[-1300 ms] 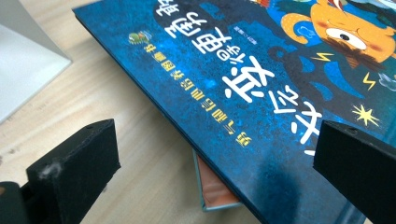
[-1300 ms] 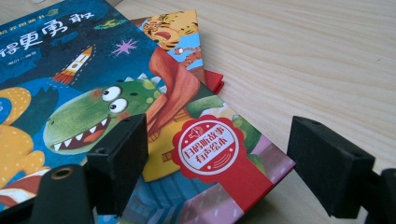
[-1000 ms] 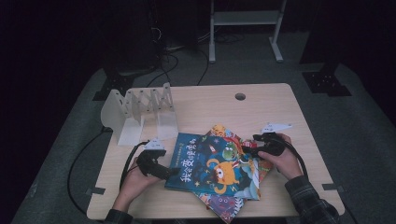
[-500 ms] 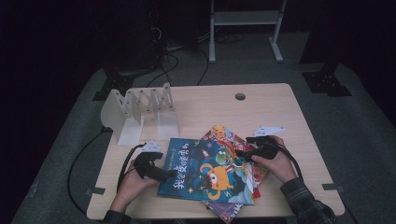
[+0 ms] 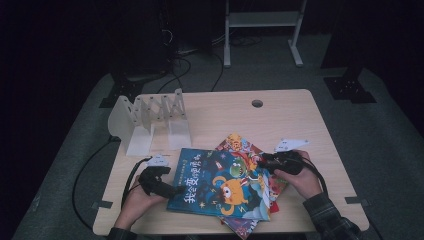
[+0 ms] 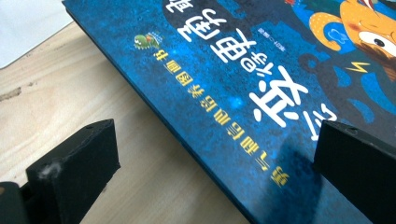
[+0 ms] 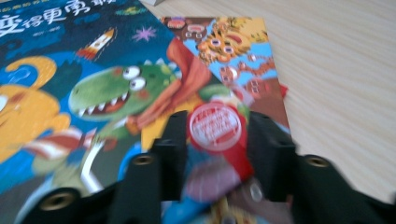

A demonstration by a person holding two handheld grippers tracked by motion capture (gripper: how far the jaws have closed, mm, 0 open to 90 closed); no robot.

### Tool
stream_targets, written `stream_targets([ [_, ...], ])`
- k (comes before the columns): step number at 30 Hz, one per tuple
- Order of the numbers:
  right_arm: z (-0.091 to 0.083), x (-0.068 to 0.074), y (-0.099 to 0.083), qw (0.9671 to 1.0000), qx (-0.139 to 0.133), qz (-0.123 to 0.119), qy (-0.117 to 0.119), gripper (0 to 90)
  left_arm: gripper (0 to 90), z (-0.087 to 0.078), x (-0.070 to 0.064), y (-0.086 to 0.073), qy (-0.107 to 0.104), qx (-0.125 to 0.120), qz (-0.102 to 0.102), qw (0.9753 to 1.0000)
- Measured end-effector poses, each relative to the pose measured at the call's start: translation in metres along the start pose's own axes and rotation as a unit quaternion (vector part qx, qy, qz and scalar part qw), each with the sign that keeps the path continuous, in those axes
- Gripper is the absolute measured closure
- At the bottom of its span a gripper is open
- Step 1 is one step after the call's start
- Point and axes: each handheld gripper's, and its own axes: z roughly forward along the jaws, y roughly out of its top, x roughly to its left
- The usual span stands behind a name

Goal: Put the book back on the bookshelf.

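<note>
figure: top blue book [image 5: 222, 185] lay on a fanned stack of picture books [image 5: 247, 222] at the near middle of the worktop [image 5: 280, 120], the white slotted rack [image 5: 150, 120] standing well apart at far left. my left gripper [image 6: 212, 154] had its fingers [image 6: 77, 163] spread wide astride the book's near edge, not yet pinching. my right gripper [image 7: 212, 135] held the cover's corner between narrowed fingers. to lift cleanly, i judged the left should close fully on the edge first.
</note>
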Motion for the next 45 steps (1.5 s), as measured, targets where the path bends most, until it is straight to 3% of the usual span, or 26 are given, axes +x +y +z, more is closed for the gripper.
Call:
stream_targets([
  [3, -0.011, 0.001, -0.008, 1.0, 0.006, -0.002, 0.005, 79.9, 0.0, -0.002, 0.0, -0.002, 0.002, 0.0, -0.005, 1.0],
  [7, -0.025, 0.005, -0.017, 0.9997, 0.019, -0.008, 0.015, 89.3, 0.0, -0.006, -0.001, -0.005, 0.006, 0.004, -0.01, 0.9999],
  [14, -0.036, 0.012, -0.029, 0.998, 0.039, -0.016, 0.046, 89.6, 0.0, -0.007, -0.003, -0.007, 0.005, 0.004, -0.018, 0.9998],
  [20, -0.032, 0.016, -0.029, 0.9967, 0.034, -0.023, 0.069, 89.6, 0.0, -0.006, -0.002, -0.008, 0.001, -0.001, -0.021, 0.9998],
  [45, -0.011, 0.029, -0.013, 0.995, 0.038, -0.05, 0.078, 89.5, 0.0, -0.005, 0.017, -0.01, -0.019, -0.006, -0.045, 0.9988],
])
